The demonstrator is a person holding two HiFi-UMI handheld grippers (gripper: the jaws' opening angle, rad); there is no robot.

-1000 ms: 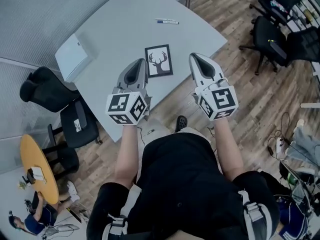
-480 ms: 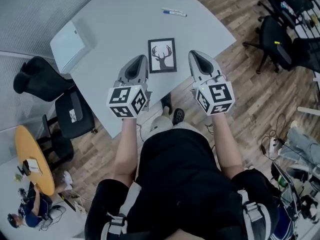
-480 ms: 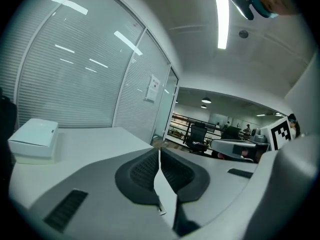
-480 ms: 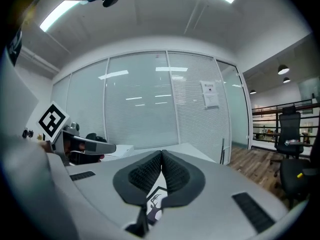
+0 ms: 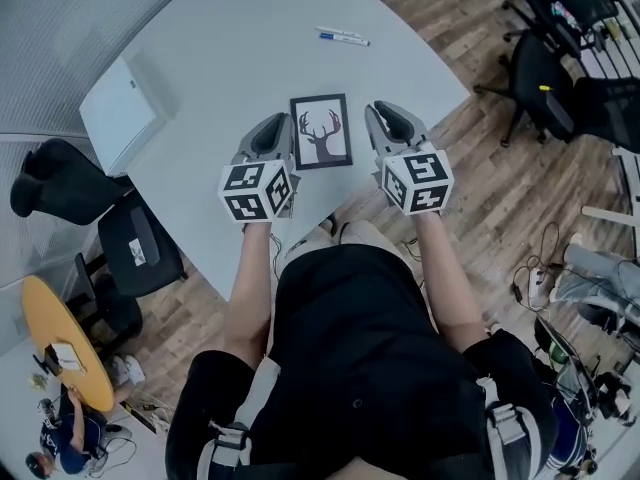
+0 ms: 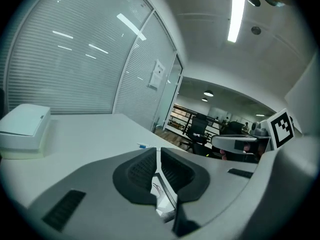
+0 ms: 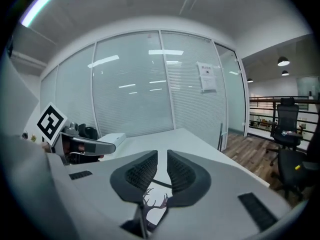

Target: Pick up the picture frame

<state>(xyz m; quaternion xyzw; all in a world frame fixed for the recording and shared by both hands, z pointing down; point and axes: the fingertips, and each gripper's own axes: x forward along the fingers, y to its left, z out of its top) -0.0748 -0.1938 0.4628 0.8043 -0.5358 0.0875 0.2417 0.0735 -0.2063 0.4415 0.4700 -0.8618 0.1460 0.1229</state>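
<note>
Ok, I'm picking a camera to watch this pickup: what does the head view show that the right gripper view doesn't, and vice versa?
Only the head view: the whole picture frame lying flat on the table, between the left claw and the right claw, with two pens beyond it. Only the right gripper view: the right claw's jaws slightly apart and opening, nothing between them, and a posted notice. Both: the picture frame (only partly in the right gripper view), the white box and the left claw.
</note>
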